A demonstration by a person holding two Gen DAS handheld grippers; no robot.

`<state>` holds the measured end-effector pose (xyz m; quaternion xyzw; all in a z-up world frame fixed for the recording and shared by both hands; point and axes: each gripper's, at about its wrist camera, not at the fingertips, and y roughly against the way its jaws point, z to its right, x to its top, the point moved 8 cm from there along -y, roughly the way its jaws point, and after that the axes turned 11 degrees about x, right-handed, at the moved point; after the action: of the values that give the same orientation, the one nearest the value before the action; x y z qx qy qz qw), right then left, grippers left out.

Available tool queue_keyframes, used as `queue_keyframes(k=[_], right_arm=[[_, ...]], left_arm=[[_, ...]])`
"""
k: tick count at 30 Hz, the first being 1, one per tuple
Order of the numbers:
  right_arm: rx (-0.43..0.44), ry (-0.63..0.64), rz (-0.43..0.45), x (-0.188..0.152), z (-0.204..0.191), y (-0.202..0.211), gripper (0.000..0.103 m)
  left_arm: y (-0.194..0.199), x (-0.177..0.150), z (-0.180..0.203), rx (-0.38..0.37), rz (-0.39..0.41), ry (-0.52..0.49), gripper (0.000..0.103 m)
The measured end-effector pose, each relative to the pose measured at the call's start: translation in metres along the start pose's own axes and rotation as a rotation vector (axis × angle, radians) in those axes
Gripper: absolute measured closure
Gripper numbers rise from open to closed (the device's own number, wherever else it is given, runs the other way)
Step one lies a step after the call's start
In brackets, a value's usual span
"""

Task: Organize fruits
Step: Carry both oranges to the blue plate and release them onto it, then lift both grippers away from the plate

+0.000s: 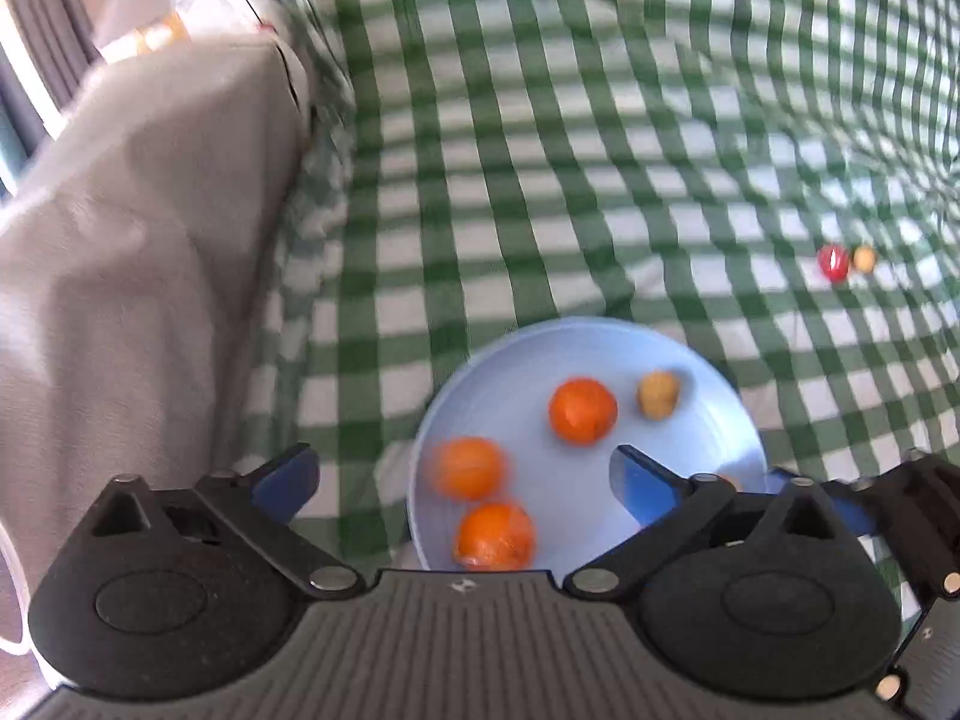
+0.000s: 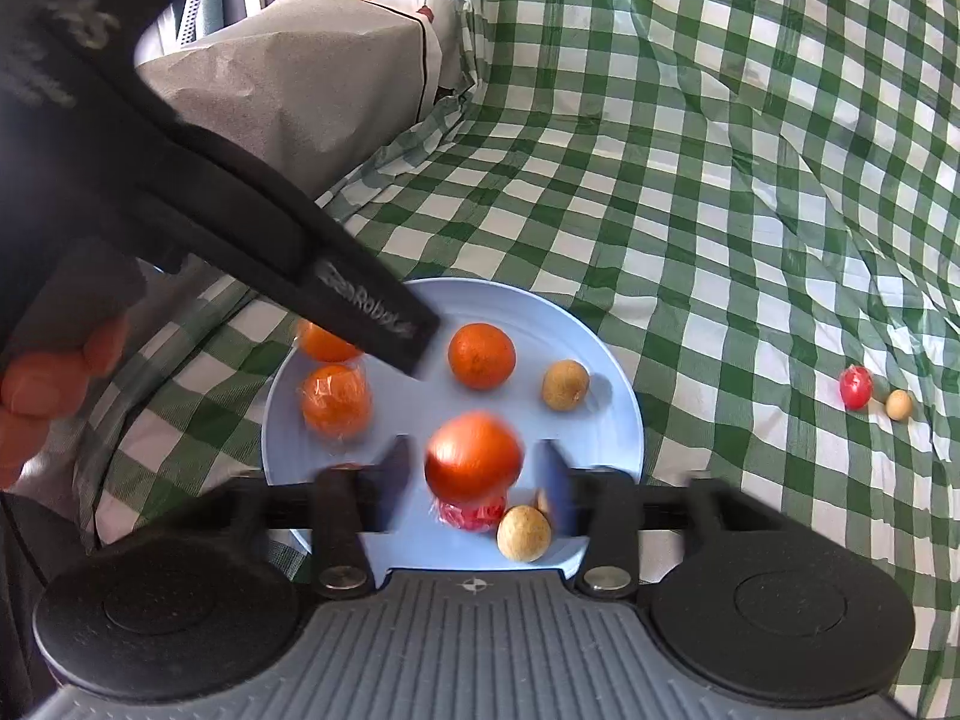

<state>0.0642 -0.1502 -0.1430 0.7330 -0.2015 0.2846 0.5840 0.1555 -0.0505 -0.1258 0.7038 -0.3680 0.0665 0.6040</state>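
- A pale blue plate (image 2: 612, 414) is seen lying on a green-and-white checked cloth (image 2: 690, 192).
- The left gripper (image 1: 462, 474) is held over the near left part of the plate with its jaws spread wide apart; nothing is held between them.
- A blurred orange (image 1: 468, 468) is seen between the blue fingertips (image 1: 288, 483) in the left wrist view, with no pad touching it, and a second orange (image 1: 495, 537) lies just below it.
- A third orange (image 1: 582, 411) is placed nearer the middle of the plate, with a small tan fruit (image 1: 658, 395) just to its right.
- The right gripper (image 2: 474, 480) is held over the near edge of the plate, its jaws partly apart.
- A blurred red-orange fruit (image 2: 474, 459) is seen between the right gripper's jaws, with gaps visible on both sides, so it is not clamped.
- A small red wrapped piece (image 2: 474, 513) and another tan fruit (image 2: 524, 533) are found just beneath it on the plate.
- Well to the right of the plate, a small red fruit (image 2: 856, 387) and a small tan fruit (image 2: 898, 405) are left on the cloth, just beside each other.
- The left gripper's black body crosses the upper left of the right wrist view, with a hand (image 2: 42, 396) visible at that edge.
- A grey fabric-covered bulk (image 1: 150, 240) is seen beyond the cloth on the left.
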Motion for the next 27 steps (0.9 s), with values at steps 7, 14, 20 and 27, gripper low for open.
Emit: queue_keyframes(k=[7, 14, 20, 27], right_arm=[[0.017, -0.058, -0.008, -0.017, -0.009, 0.044, 0.009], [0.015, -0.093, -0.004, -0.047, -0.030, 0.094, 0.005], [-0.020, -0.067, 0.054, -0.051, -0.045, 0.122, 0.004], [-0.047, -0.034, 0.130, -0.052, -0.057, 0.155, 0.003]], left_arm=[[0.041, -0.039, -0.017, 0.008, -0.025, -0.008, 0.000], [0.086, -0.086, -0.039, 0.020, -0.052, 0.049, 0.000], [0.115, -0.097, -0.046, 0.037, -0.009, 0.077, 0.000], [0.146, -0.100, -0.044, 0.036, 0.043, 0.089, 0.000]])
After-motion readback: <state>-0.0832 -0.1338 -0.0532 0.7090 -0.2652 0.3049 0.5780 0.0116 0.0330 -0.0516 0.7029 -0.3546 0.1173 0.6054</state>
